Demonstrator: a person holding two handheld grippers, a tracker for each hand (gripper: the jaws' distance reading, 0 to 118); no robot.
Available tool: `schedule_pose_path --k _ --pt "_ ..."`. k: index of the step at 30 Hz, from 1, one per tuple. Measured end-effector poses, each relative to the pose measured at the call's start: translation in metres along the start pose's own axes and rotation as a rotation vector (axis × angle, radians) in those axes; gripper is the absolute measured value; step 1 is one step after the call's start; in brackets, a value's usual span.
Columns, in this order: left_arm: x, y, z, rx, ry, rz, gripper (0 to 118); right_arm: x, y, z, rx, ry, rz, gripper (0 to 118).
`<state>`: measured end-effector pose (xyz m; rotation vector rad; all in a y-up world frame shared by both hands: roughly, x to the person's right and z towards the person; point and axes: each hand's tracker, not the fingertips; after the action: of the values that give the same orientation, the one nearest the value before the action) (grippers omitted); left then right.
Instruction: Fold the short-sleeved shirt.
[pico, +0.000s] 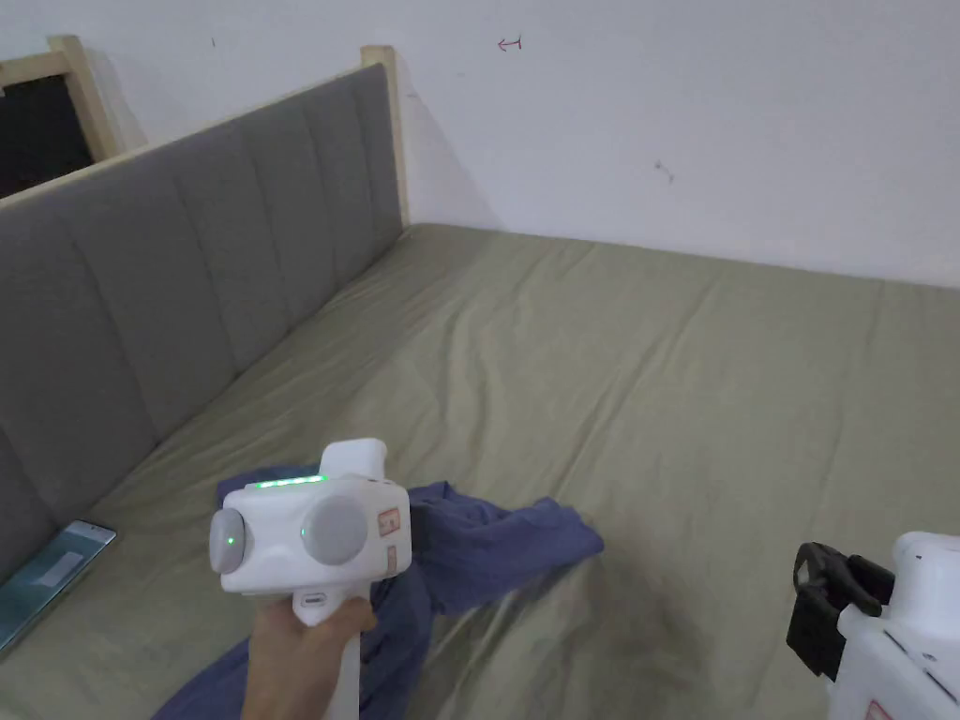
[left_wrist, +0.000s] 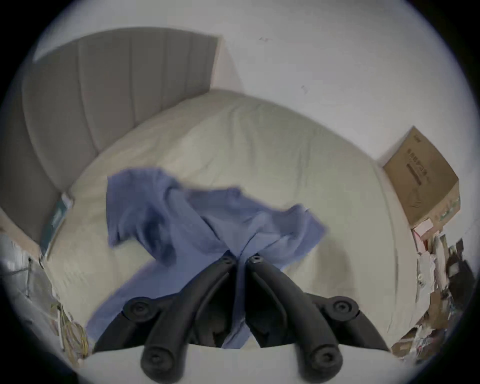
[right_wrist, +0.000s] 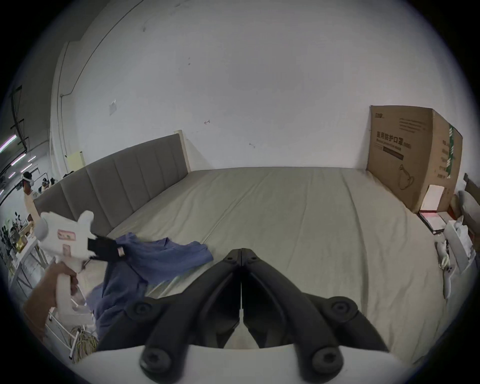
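A blue short-sleeved shirt (left_wrist: 181, 223) lies crumpled near the front-left part of a bed (pico: 675, 375) covered with an olive-green sheet, with part of the cloth trailing off the near edge. In the left gripper view, the left tongs (left_wrist: 240, 259) are pinching a bunch of the shirt's fabric between both jaws, and a strip of blue cloth runs down between them toward the camera. From that pinched point the shirt fans out away from the tongs, one sleeve toward the grey padded headboard (pico: 187, 281) and another flap toward the middle of the bed.

In the head view, a hand (pico: 300, 656) grips the white handle of the left gripper, whose body sits above the shirt at the lower left. The right gripper view shows that same gripper farther off, with the shirt draped below its black front end.

The right tongs (right_wrist: 241, 250) are pressed together with nothing between them, held above bare sheet to the right of the shirt and apart from it. In the head view, the right gripper's white body and black mount sit at the lower right corner.

A phone (pico: 52, 577) lies flat on the bed beside the headboard, left of the shirt. A large cardboard box (right_wrist: 410, 156) stands at the far right edge of the bed against the white wall (pico: 703, 122).
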<state>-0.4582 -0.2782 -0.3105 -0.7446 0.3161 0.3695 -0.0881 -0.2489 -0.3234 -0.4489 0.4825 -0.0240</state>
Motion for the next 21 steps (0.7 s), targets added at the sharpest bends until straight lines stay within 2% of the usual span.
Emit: schedule_pose_path --k 3,7,12,14,15,18,21 --pt "0.048 0.030 0.024 0.076 -0.104 -0.044 3 0.018 0.004 0.011 0.025 -0.030 -0.034 1" --pt "0.136 0.049 0.060 0.156 -0.256 -0.207 3 0.049 0.012 0.037 0.081 -0.105 -0.064 1" --pt "0.248 0.033 0.105 0.203 -0.561 -0.368 3 0.095 0.023 0.084 0.171 -0.246 -0.107 1" --pt "0.284 0.020 0.115 0.208 -0.619 -0.448 3 0.114 0.024 0.103 0.195 -0.303 -0.131 1" --pt "0.285 0.016 0.113 0.174 -0.609 -0.439 3 0.120 0.026 0.112 0.207 -0.334 -0.140 1" --pt "0.330 -0.027 0.099 0.077 -0.763 -0.463 3 0.147 0.021 0.137 0.226 -0.422 -0.169 1" --pt "0.352 -0.080 0.059 -0.056 -0.718 -0.530 3 0.168 0.010 0.154 0.204 -0.503 -0.172 1"
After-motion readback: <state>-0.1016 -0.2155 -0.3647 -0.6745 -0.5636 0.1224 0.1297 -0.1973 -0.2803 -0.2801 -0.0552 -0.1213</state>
